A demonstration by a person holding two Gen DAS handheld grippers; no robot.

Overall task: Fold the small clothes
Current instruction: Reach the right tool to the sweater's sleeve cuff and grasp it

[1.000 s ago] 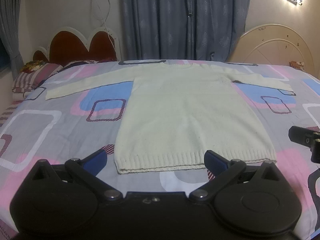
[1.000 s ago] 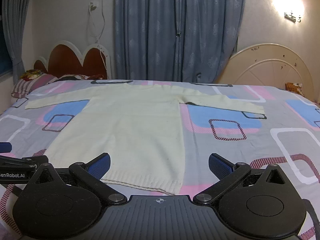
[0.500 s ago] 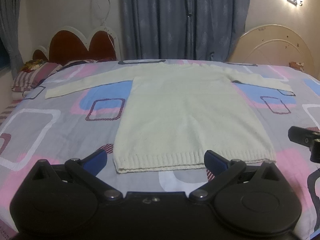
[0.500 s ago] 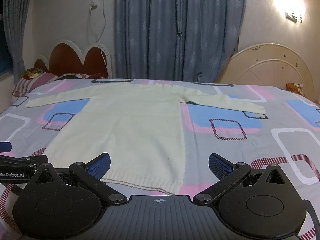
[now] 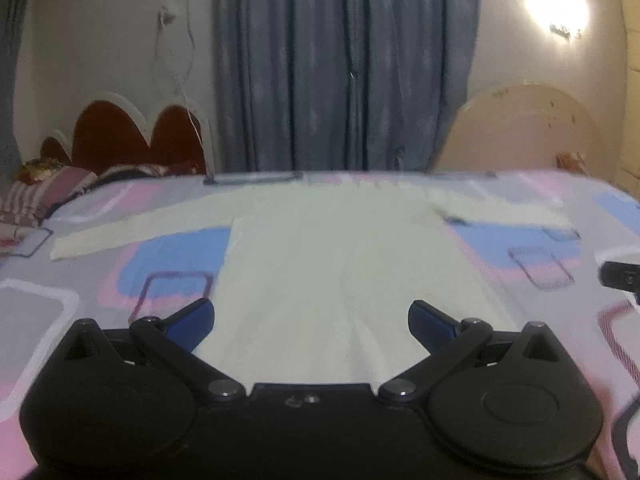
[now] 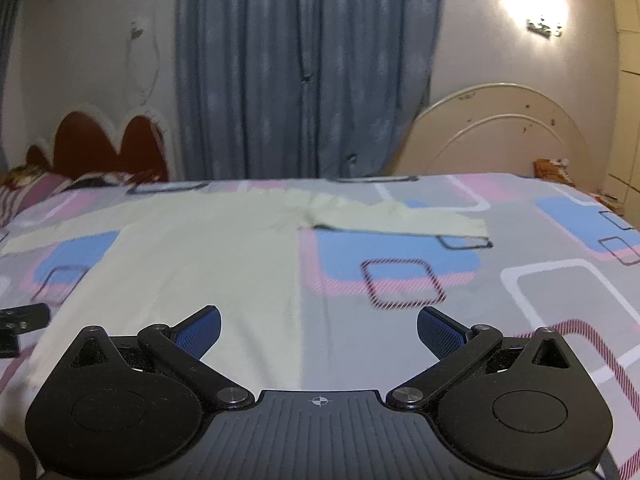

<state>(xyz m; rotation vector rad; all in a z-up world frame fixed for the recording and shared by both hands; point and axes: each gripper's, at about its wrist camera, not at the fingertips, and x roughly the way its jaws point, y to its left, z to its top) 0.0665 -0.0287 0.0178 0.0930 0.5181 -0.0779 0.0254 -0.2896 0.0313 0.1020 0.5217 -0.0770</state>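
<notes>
Pillows [image 5: 36, 196]: striped, far left, by the red headboard [image 5: 132, 136].
My left gripper [image 5: 311, 322]: fingers spread wide apart, nothing between them; it sits over the near part of the sweater's body.
Sweater [image 5: 340, 264]: cream knit, flat on the patterned bedsheet [image 6: 520, 280], both sleeves stretched out to left and right, neck at the far side.
My right gripper [image 6: 319, 330]: fingers wide apart, empty; it sits over the sweater's right edge, its right finger [image 6: 440, 334] above bare sheet.
Curtain [image 6: 304, 72]: blue, far behind the bed.
Wall lamp [image 6: 536, 4]: lit, far right.
</notes>
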